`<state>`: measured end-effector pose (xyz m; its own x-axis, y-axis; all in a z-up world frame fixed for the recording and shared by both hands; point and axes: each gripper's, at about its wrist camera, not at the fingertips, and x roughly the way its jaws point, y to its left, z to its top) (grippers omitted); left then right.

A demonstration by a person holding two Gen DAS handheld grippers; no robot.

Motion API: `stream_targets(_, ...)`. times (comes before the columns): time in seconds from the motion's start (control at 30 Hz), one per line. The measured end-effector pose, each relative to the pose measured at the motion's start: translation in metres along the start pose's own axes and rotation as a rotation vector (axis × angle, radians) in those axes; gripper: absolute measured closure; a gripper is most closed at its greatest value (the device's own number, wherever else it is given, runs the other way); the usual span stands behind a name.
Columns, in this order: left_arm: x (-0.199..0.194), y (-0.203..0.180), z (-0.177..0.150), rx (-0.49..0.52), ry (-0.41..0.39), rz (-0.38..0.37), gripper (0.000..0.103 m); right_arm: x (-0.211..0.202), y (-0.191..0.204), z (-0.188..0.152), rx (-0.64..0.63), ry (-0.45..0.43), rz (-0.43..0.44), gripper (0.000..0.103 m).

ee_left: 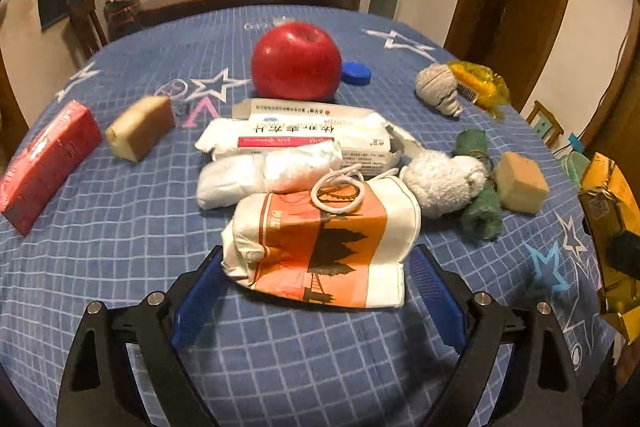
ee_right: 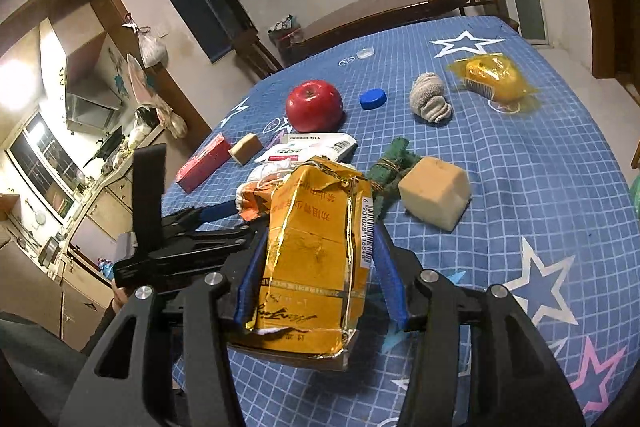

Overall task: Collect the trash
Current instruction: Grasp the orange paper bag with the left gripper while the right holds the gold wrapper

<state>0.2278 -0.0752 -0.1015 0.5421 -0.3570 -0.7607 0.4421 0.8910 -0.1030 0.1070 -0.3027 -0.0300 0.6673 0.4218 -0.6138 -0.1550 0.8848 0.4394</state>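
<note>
on the table: blue checked cloth (ee_left: 120,267) with star prints, carrying a mix of trash and keepable items; the red apple (ee_left: 297,61) serves as landmark for all positions below.
left gripper: left gripper (ee_left: 320,291) sits low at the near edge, well on the near side of the apple; jaws wide apart, one blue pad either side of the orange-and-white paper bag (ee_left: 324,247), not pressing on it; judged lined up to close on the bag as the next piece of trash.
paper bag: crumpled, lying flat, cord handle (ee_left: 338,193) looped on top; nearest item of the pile in front of the apple.
right gripper: right gripper (ee_right: 316,259) has its jaws clamped on the flattened yellow foil packet (ee_right: 316,251), gripped across its width and seemingly carried clear of the cloth; judged already collected, awaiting disposal.
pile in front of apple: white medicine box (ee_left: 316,135) with a wadded white wrapper (ee_left: 268,175) against it, touching the bag's far side.
right of apple: blue bottle cap (ee_left: 356,73) just beside it; grey cloth wad (ee_left: 438,93) and yellow wrapper (ee_left: 482,87) further right.
left of apple: tan sponge block (ee_left: 140,127), then red packet (ee_left: 48,163).
bin: none in view; cannot tell where trash goes.
</note>
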Motion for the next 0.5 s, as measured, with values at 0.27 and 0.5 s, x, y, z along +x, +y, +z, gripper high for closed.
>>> stream_targets(0.27,0.0083,-0.001,0.0063,0.016,0.01,0.013,0.012,0.0023,-0.0053,-0.0049,0.027,0.003,0.009,0.054)
stream_targets(0.5,0.0029,0.0002,0.0041,0.007,-0.005,-0.007,0.014,-0.0046,-0.0035,-0.0059,0.01,-0.018,-0.006,0.054)
